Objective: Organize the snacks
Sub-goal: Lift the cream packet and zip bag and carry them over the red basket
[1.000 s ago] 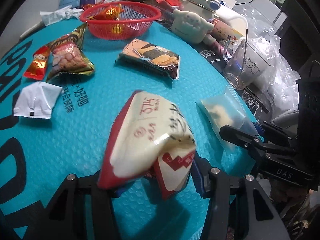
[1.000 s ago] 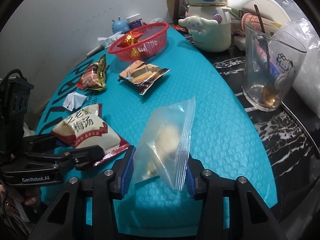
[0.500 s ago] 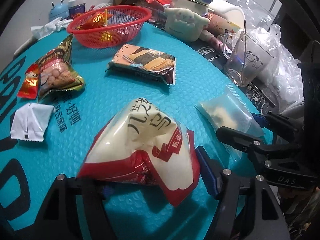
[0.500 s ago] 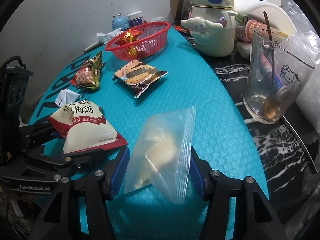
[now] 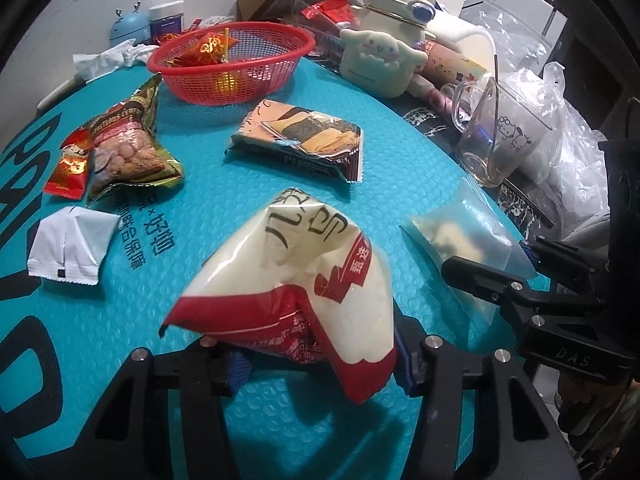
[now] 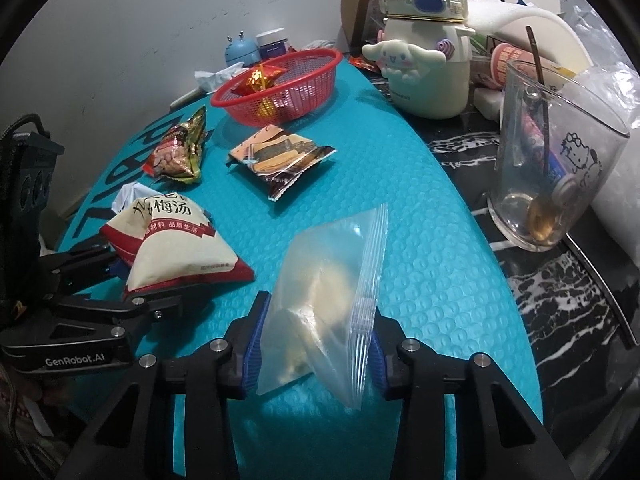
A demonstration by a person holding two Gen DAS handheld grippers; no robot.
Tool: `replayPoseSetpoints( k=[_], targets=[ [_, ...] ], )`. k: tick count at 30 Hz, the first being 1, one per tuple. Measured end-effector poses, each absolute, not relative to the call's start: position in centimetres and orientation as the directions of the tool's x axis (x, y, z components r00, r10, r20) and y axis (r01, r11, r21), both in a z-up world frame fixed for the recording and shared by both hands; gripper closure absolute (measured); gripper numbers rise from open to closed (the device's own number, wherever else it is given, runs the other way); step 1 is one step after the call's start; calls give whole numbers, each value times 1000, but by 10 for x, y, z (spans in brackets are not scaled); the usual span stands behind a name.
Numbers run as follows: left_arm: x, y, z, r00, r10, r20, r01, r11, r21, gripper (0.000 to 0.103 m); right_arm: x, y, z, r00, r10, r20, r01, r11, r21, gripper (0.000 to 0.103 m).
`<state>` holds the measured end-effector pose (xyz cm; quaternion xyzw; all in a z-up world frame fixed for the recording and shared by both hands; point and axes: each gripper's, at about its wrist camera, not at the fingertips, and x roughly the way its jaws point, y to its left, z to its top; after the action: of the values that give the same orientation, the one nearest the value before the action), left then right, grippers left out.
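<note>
Each view rides on a hand-held gripper, close above the table (image 5: 120,320) and tilted steeply down along its own fingers. The left wrist view faces the table's far edge from the left, the right wrist view from the right; both share the red basket (image 5: 232,60) (image 6: 280,84) and each other's gripper

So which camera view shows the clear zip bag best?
The right wrist view: the zip bag fills its centre between the closing right gripper, its zip strip and pale contents plain. The left wrist view shows it only at the side, partly behind the right gripper's finger.
</note>
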<state>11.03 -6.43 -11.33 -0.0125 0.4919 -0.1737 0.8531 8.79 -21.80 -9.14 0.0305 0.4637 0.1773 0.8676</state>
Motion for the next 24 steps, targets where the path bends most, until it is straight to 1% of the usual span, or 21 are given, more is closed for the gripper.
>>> replayPoseSetpoints(
  k=[12,24],
  targets=[
    [95,-56,-94,498,-326,-803,281,937,-206,49,70,-220,-75,539,357,-763,-281,930,236,61],
    [77,-54,-53,579,-351,-736,304,930,-205,49,53,-220,-40,602,376,-704,-306,923,232,61]
  ],
)
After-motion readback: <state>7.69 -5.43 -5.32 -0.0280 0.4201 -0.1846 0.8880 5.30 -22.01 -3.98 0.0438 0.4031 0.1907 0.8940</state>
